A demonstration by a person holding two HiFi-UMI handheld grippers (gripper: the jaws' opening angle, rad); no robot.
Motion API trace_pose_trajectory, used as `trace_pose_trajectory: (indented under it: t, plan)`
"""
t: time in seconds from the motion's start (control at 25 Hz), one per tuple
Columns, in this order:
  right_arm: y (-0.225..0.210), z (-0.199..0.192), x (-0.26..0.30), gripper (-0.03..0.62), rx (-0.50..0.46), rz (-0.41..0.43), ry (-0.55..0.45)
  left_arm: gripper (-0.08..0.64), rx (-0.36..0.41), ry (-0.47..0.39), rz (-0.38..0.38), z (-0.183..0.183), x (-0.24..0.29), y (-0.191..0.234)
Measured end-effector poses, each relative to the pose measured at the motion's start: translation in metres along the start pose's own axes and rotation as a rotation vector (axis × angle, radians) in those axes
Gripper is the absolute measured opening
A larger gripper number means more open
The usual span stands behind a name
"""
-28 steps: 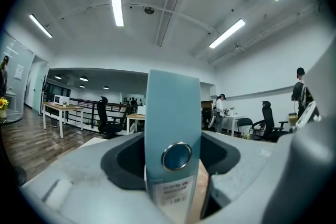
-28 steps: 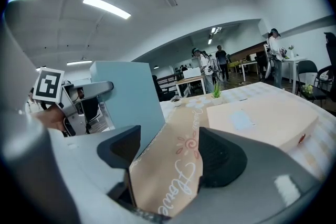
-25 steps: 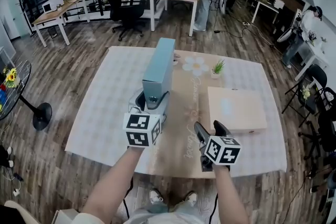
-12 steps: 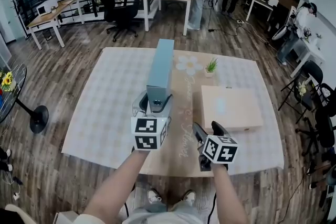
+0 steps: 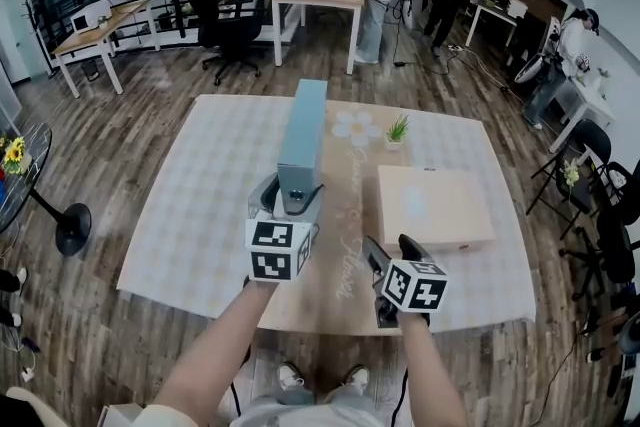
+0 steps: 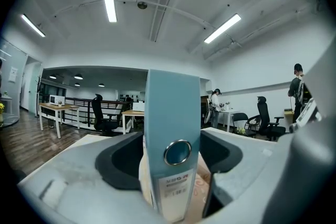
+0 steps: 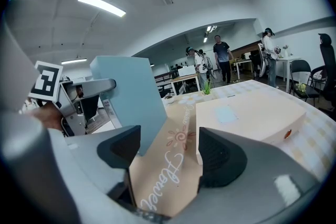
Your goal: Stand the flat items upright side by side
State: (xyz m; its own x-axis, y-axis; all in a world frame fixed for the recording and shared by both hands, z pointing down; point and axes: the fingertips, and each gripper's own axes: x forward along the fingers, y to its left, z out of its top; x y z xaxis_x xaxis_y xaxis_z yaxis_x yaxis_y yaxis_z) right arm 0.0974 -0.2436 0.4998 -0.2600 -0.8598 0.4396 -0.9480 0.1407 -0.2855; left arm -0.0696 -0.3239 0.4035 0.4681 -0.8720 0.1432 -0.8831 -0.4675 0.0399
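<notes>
A light blue binder [image 5: 302, 140] stands upright on its edge in the middle of the table, spine [image 6: 172, 128] toward me. My left gripper [image 5: 287, 198] reaches around the spine's lower end. Its jaws are opening, and a gap shows between each pad and the binder. A flat beige box [image 5: 432, 207] lies on the table to the right. My right gripper [image 5: 392, 247] hovers open and empty near the box's front left corner. In the right gripper view, the box [image 7: 247, 115] lies just ahead of the right gripper [image 7: 170, 152], with the binder [image 7: 131, 97] to the left.
A tan mat with a flower print [image 5: 352, 127] runs down the table's middle over a checked cloth [image 5: 200, 185]. A small potted plant [image 5: 398, 129] stands behind the box. Desks, an office chair and several people are at the back of the room.
The binder stays upright where it stood. The left jaws stand a little wider around its spine. The right gripper has barely moved. The people at the back have shifted.
</notes>
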Motion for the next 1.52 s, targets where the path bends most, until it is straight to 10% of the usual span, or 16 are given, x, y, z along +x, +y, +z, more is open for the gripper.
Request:
trace_pose_trajectory:
  t: [0.72, 1.52]
  plan:
    - [-0.018, 0.015, -0.029, 0.347, -0.018, -0.037, -0.024, 0.339, -0.049, 0.05, -0.005, -0.025, -0.054, -0.012]
    - [-0.194, 0.018, -0.097, 0.351, -0.111, -0.198, -0.029, 0.339, 0.014, 0.128, -0.227, -0.048, 0.04, -0.196]
